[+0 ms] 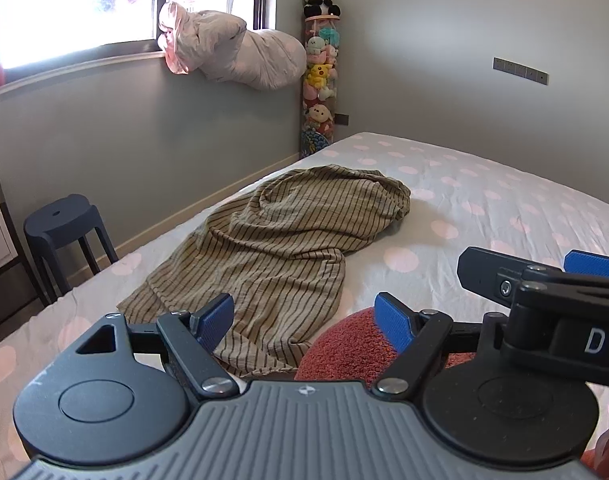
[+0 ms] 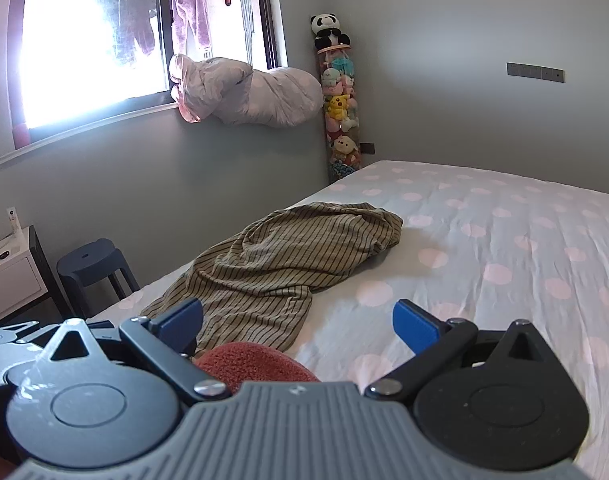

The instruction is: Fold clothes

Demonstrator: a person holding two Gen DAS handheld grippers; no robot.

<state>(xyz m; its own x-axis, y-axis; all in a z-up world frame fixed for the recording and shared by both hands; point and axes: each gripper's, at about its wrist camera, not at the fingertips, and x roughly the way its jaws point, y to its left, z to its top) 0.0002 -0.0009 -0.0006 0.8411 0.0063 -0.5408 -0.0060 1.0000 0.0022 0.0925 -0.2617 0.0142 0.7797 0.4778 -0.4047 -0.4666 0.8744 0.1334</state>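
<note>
A beige garment with thin dark stripes [image 1: 272,240] lies crumpled on the polka-dot bed [image 1: 484,208], its near hem toward me; it also shows in the right wrist view as the striped garment [image 2: 272,264]. A fuzzy rust-red cloth [image 1: 352,348] lies just below the grippers, seen too as the red cloth [image 2: 256,360]. My left gripper [image 1: 304,320] hovers open over the garment's near hem, nothing between its blue pads. My right gripper [image 2: 300,320] is open as well, above the bed beside the hem. The right gripper's fingers [image 1: 504,280] jut in at the right of the left wrist view.
A dark blue stool [image 1: 64,228] and a white nightstand [image 2: 12,276] stand left of the bed. A bundled duvet [image 1: 232,48] rests on the window sill. A tall tube of plush toys [image 1: 320,80] fills the corner. The bed [image 2: 504,248] stretches right with bare sheet.
</note>
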